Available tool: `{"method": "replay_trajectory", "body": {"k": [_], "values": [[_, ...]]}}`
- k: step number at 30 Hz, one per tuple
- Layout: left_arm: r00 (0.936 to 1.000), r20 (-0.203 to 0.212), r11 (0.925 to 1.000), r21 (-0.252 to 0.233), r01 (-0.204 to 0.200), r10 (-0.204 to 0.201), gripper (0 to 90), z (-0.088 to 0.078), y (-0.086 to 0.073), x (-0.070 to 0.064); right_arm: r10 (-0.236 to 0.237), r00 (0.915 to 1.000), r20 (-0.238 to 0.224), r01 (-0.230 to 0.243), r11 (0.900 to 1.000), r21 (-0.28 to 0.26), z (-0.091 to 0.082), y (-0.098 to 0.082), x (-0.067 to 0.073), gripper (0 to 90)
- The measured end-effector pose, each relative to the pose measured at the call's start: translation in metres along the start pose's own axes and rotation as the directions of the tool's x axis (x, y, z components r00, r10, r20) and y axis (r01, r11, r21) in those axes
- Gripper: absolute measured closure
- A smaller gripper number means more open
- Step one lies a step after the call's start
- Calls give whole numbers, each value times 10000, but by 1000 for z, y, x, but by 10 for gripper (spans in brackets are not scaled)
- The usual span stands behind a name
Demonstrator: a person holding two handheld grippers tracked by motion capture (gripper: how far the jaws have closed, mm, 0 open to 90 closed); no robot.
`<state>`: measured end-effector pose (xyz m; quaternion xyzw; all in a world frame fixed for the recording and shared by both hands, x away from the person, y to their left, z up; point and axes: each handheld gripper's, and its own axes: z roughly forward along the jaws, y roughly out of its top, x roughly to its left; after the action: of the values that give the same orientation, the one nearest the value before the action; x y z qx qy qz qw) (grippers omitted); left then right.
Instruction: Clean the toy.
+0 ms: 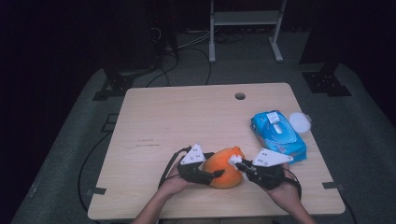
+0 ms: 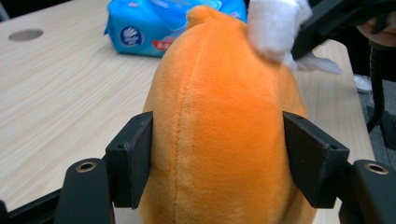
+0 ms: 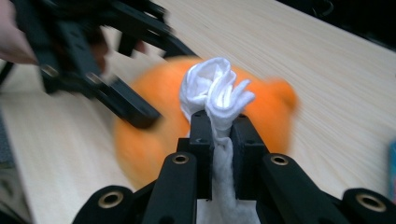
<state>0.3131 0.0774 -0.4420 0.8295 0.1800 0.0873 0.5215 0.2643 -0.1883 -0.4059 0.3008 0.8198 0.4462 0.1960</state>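
A: Right gripper point(image 3: 219, 123): jaws pinched together on a bunched white wet wipe point(image 3: 215, 91), the wad sticking out past the tips and a tail hanging down between the jaws. The wad sits against the top of the round orange plush toy point(image 1: 225, 167).

B: Left gripper point(image 2: 217, 158)?

A: Jaws on either side of the plush, pads against its flanks, fabric bulging slightly between them. I'd call that clamped. Seam of the toy runs straight up the middle in the left gripper view.

B: Plush location?

A: On the light wooden table point(image 1: 187, 116), near its front edge, between the two hands. Blue soft pack of wet wipes point(image 1: 278, 134) lies to the right of the plush and farther back, well apart from it. A small white round lid point(image 1: 299, 122) sits just beside the far end of the pack.

B: Step in hand looks like wiping the plush. Tips?

A: Keep the left clamp steady so the toy doesn't roll under the stroke. Lead with the wad, not the black jaw tips, or they'll drag on the pile. Short strokes along the seam, light pressure. Right clamp must stay tight; the wipe looks loosely bunched and could slip out.
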Motion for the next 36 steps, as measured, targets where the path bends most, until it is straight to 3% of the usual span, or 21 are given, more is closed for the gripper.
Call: {"method": "replay_trajectory", "body": {"k": [3, 6, 11, 14, 19, 22, 24, 26, 27, 30, 32, 34, 36], "values": [[9996, -17, 9995, -80, 296, -296, 307, -1, -3, 4, 443, 9989, 164, -446, 9988, 205, 1, -10, -13, 803], [9998, -22, 9998, -56, 185, -185, 307, 0, -3, 2, 916, 9958, -17, -915, 9957, 148, 0, -12, -18, 802], [9999, 53, 9998, -114, -131, 132, 307, 5, -3, -5, 571, 9974, -447, -589, 9974, -417, 0, 8, -5, 802], [9999, 35, 9998, -135, 109, -109, 306, 3, -4, -1, 406, 9985, -364, -417, 9986, -324, 2, 6, -3, 802], [9930, -4, 9926, -268, 1183, -1183, 304, 1, -7, 11, 510, 9984, -252, -506, 9986, 145, 3, -8, -7, 803], [9899, -87, 9893, -375, 1413, -1417, 298, 5, -7, 11, 484, 9979, -430, -481, 9988, 84, 6, -4, -1, 803], [9904, -104, 9896, -419, 1376, -1382, 297, 7, -6, 9, 404, 9953, -881, -405, 9992, -1, 10, 2, 7, 803], [9900, -128, 9896, -338, 1400, -1405, 297, 5, -6, 10, -179, 9967, -797, 196, 9996, 206, 16, 4, 17, 802], [9903, -77, 9897, -343, 1386, -1390, 297, 4, -7, 11, -253, 9967, -773, 270, 9994, 215, 17, 4, 17, 803], [9893, -12, 9888, -340, 1455, -1456, 299, 3, -7, 12, -107, 9990, -434, 117, 9997, 214, 11, 1, 8, 802], [9871, 72, 9864, -361, 1601, -1600, 294, 2, -8, 13, 139, 9999, 27, -140, 9995, 290, 6, -5, -5, 802], [9837, 189, 9828, -435, 1798, -1791, 274, 3, -7, 14, 181, 9994, 307, -194, 9988, 441, 4, -10, -10, 803], [9767, 174, 9758, -428, 2144, -2138, 247, 4, -6, 15, 171, 9996, 228, -181, 9988, 448, 4, -11, -7, 803]]}}
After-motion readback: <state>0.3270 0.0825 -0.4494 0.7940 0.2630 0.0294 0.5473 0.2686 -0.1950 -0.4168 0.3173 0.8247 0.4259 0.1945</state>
